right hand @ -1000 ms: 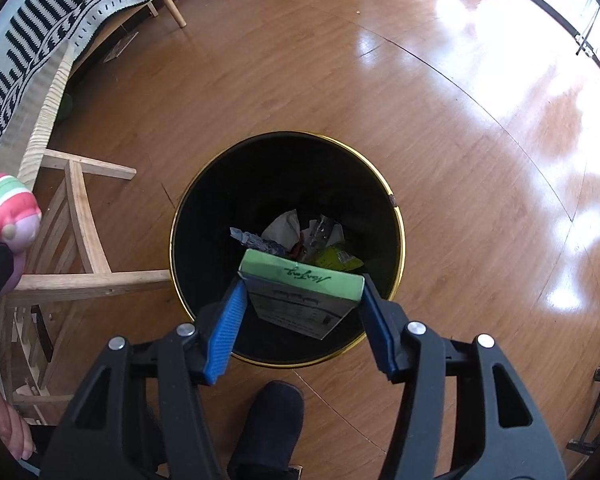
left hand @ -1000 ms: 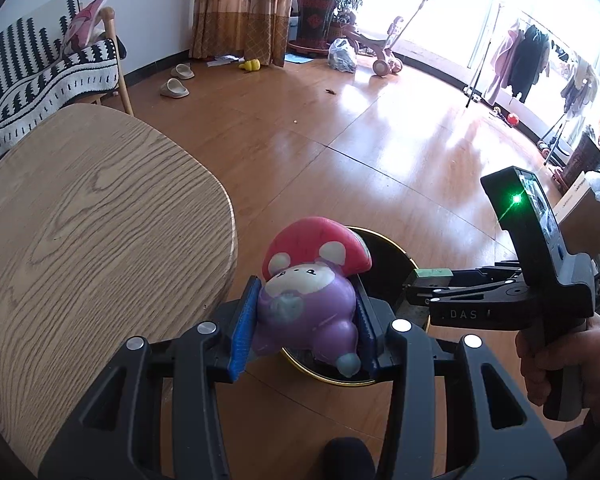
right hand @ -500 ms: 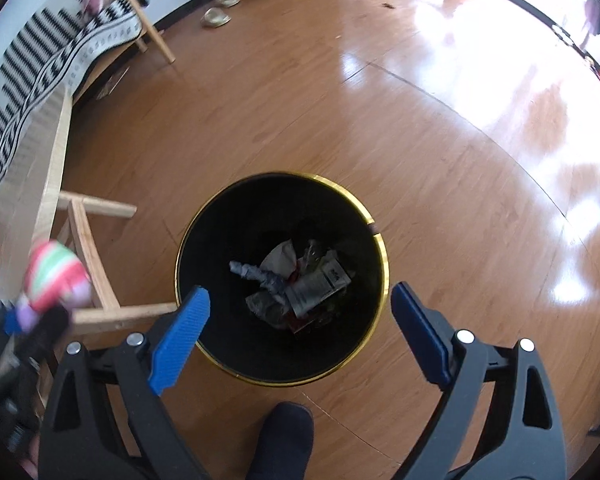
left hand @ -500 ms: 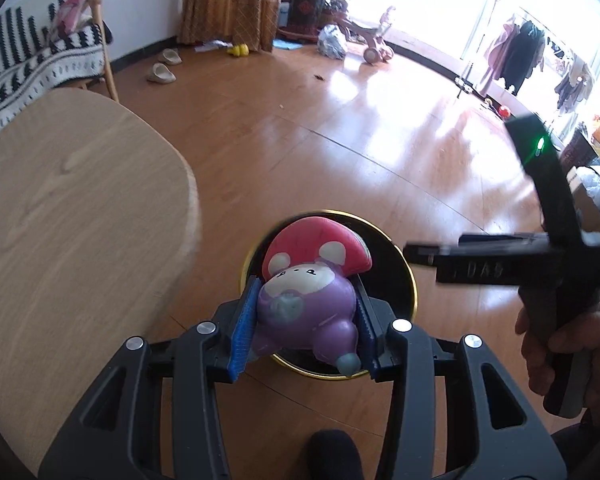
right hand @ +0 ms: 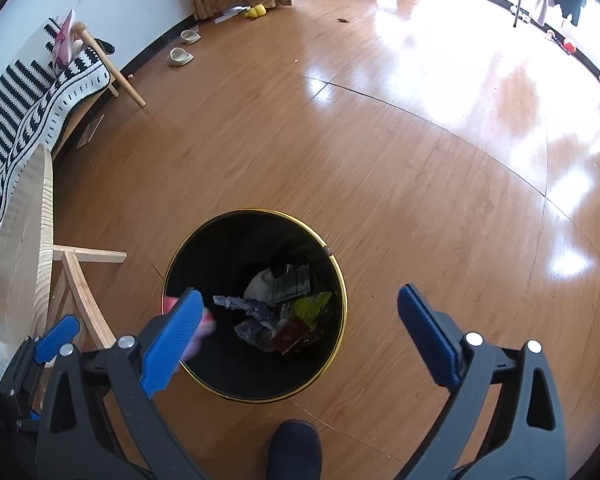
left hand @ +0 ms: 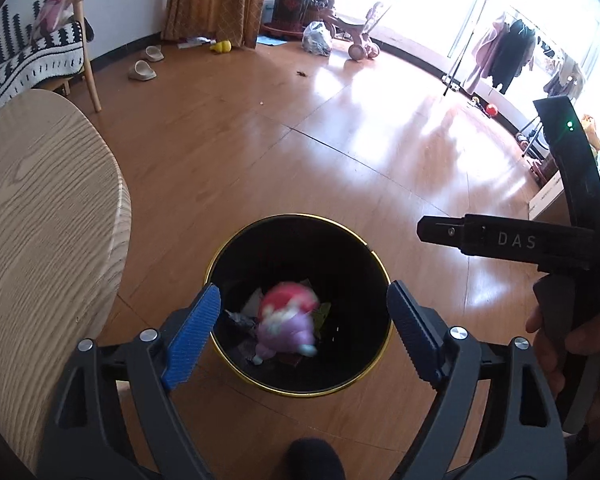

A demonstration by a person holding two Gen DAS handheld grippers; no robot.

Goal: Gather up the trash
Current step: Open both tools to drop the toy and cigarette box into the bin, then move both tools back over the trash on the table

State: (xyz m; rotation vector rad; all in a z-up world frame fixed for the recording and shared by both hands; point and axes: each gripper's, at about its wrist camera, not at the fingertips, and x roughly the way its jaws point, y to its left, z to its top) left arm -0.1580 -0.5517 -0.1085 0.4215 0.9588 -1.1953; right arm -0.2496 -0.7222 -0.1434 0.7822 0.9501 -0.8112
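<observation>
A round black waste bin with a thin gold rim (left hand: 380,276) stands on glossy brown wood-plank flooring (left hand: 340,140), beside the rounded edge of a pale, grainy wooden table (left hand: 40,220). Inside lie crumpled grey paper, a printed white wrapper (right hand: 280,284) and a yellow-green packet. A blurred, squishy purple toy with a red mushroom cap (left hand: 286,320) is inside the bin's mouth, free of the left gripper (left hand: 304,336), whose ribbed blue pads are spreading. The right gripper (right hand: 300,336) is widening too, empty; its black body reads "DAS".

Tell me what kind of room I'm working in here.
Most likely a home living room: a wooden floor, a bench with a striped throw, slippers by the wall, and clothes on a drying rack by bright windows.
</observation>
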